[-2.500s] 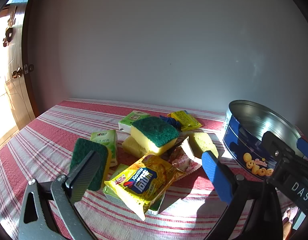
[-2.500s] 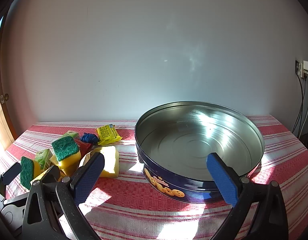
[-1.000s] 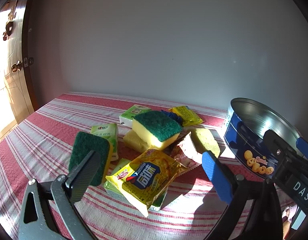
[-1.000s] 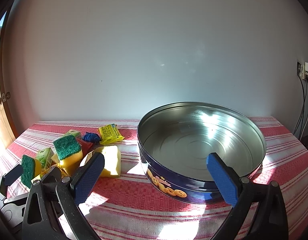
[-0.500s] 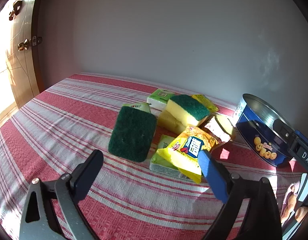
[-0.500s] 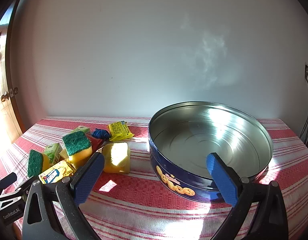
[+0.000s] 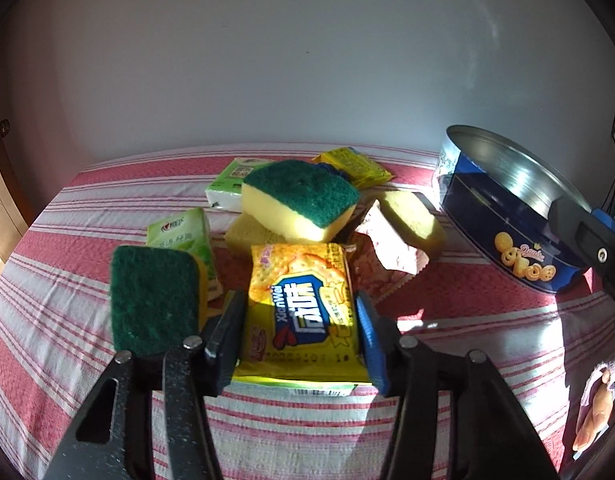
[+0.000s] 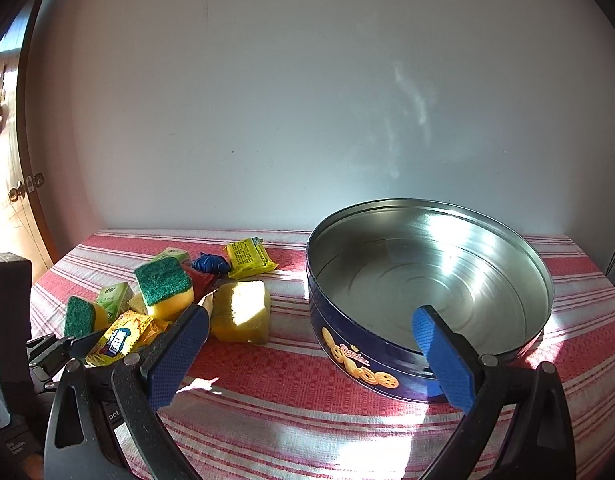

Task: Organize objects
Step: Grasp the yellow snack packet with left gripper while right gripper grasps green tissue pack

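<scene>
A: What do the left tongs [image 7: 299, 330] have?

B: They have just been closing, and now their two pads sit tight on the sides of the shiny yellow cracker packet with a blue label [image 7: 303, 312]. The packet is between them, and it rests on a green pack underneath.

A: Where is that packet from the big round blue cookie tin [image 8: 427, 296]?

B: It is well apart from the tin, off to the tin's left in the right wrist view, on the red and white striped surface [image 8: 307, 400]. It is at the near edge of a little pile.

A: What else is in the pile?

B: A yellow sponge with a green scrubby top [image 7: 299, 200] sits high in the middle, farther from the tongs than the packet. A second green-faced sponge [image 7: 155, 296] stands tilted just beside the packet, on the side away from the tin. A plain yellow sponge block [image 7: 411, 220] lies between the packet and the tin. A small yellow packet [image 7: 351, 166] and light green tissue packs [image 7: 183, 236] lie there too.

A: And the right tongs [image 8: 311, 356]?

B: They are wide open and hold nothing. They hang near the tin, with one blue pad in front of its wall. The tin has no lid and shows its shiny silver inside.
</scene>
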Demonstrator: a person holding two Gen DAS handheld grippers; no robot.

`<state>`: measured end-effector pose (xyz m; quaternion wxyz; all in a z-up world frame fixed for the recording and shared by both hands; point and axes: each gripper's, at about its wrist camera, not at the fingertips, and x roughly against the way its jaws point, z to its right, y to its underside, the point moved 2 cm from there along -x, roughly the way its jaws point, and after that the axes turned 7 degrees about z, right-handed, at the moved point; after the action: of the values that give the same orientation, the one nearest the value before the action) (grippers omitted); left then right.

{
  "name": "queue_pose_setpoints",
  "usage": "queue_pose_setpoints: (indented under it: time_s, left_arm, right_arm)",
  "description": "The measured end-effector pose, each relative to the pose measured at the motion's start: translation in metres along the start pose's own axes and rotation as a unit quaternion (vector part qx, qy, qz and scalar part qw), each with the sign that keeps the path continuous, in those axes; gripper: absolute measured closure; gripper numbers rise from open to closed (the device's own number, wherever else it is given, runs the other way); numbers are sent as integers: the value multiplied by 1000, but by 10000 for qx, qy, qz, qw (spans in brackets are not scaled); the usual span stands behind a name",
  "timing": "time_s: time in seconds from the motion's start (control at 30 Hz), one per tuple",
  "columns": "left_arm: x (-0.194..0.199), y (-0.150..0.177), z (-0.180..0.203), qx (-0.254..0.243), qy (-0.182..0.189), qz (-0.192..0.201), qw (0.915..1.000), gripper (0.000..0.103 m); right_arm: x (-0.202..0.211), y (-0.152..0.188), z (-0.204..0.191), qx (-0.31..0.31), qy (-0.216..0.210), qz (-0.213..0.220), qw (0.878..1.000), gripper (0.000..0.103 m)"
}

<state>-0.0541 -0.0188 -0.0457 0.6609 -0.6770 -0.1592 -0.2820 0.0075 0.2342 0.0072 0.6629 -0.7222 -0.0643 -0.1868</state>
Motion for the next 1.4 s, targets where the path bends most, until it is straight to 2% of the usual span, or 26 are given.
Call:
queue_pose_setpoints:
  time_s: [0.1, 0.2, 0.37, 0.47, 0.57, 0.63, 0.8, 0.93, 1.0, 1.1, 1.27, 1.4]
  left_arm:
    - [9, -3, -12, 253, 123, 167, 9995, 53]
    - [28, -7, -24, 305, 37, 431, 9986, 53]
    - [65, -9, -59, 425, -277, 697, 9963, 53]
    - [76, -4, -78, 432, -534, 680, 9953, 53]
    - [84, 4, -93, 501, -609, 681, 9946, 53]
    - [88, 7, -98, 495, -654, 672, 9944, 53]
    - [98, 10, -108, 395, -825, 686, 9934, 53]
    - [106, 11, -115, 424, -894, 681, 9928, 53]
    - [105, 10, -115, 455, -902, 674, 9926, 53]
    - [100, 10, -110, 487, -859, 646, 9930, 53]
    - [95, 8, -94, 457, -754, 652, 9940, 53]
    - [87, 1, -74, 408, -674, 670, 9946, 53]
  right_arm:
    - [-2, 2, -2, 32, -92, -69, 9999, 0]
    - [-4, 4, -7, 111, -226, -113, 9996, 0]
    - [-6, 12, -30, 312, -993, -304, 9941, 0]
    - [-9, 21, -57, 618, -1548, -521, 9846, 0]
    - [-14, 27, -86, 939, -2012, -764, 9720, 0]
    - [-21, 29, -106, 1169, -2157, -864, 9656, 0]
    - [-55, 41, -152, 1572, -2606, -1547, 9399, 0]
    - [-70, 55, -172, 2047, -2570, -1805, 9271, 2]
    - [-75, 63, -173, 2168, -2452, -1924, 9251, 21]
    - [-74, 64, -167, 1935, -2531, -1999, 9266, 34]
    - [-63, 58, -144, 1655, -2559, -1852, 9343, 40]
    - [-38, 40, -118, 1371, -2566, -1442, 9458, 40]
